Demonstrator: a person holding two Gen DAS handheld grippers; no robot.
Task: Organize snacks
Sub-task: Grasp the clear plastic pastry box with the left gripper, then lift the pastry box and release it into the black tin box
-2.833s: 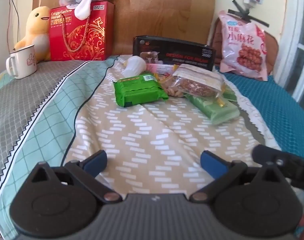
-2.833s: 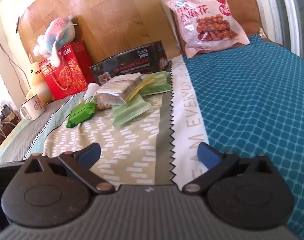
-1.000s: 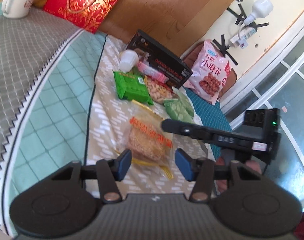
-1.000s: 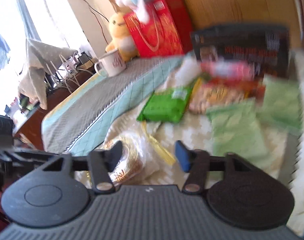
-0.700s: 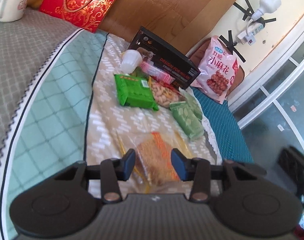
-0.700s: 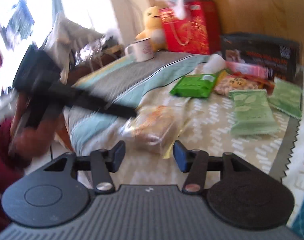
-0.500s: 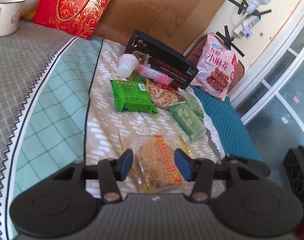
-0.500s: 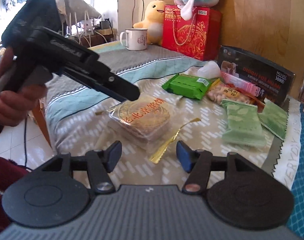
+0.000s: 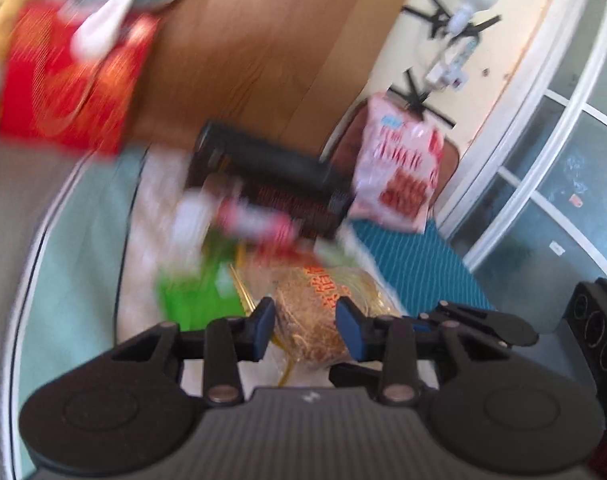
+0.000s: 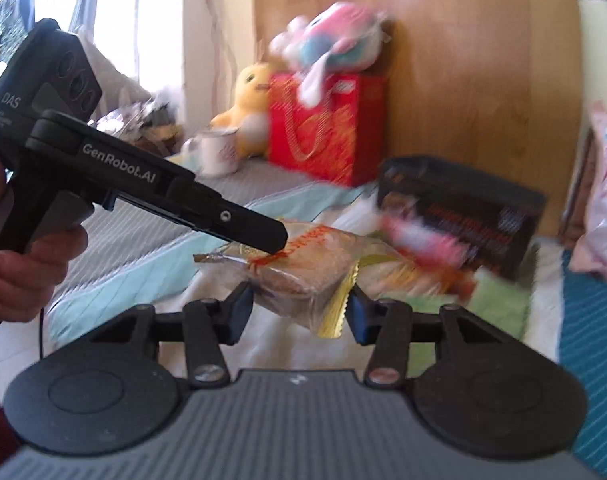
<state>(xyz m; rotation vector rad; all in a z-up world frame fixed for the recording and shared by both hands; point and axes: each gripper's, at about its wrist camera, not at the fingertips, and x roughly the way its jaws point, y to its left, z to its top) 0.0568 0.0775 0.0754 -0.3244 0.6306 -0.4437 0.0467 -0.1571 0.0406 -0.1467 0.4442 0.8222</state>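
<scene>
A clear bag of brown snack with orange lettering point(image 9: 311, 312) hangs above the patterned bedspread point(image 10: 271, 344). My left gripper point(image 9: 305, 330) is shut on it, blue pads pressing both sides. In the right wrist view the left gripper point(image 10: 271, 240) comes in from the left, held by a hand point(image 10: 23, 264), with its tip on top of the bag point(image 10: 303, 268). My right gripper point(image 10: 299, 314) has the bag's near end between its jaws. They are closing, and the pads touch the wrapper on both sides. The right gripper's body point(image 9: 595, 332) shows at the right edge.
Further back on the bed lie a green packet point(image 9: 195, 296), a pink wrapped bar point(image 10: 419, 240) and a black box point(image 10: 463, 208). A red gift bag point(image 10: 327, 128), a yellow duck plush point(image 10: 251, 100) and a mug point(image 10: 217, 152) stand by the wooden headboard. A large pink snack bag point(image 9: 399, 168) leans at the right.
The snack bag has come up off the bedspread in the left gripper, whose jaws have shut on it. The right jaws have narrowed around it. Both views have swung and blurred.
</scene>
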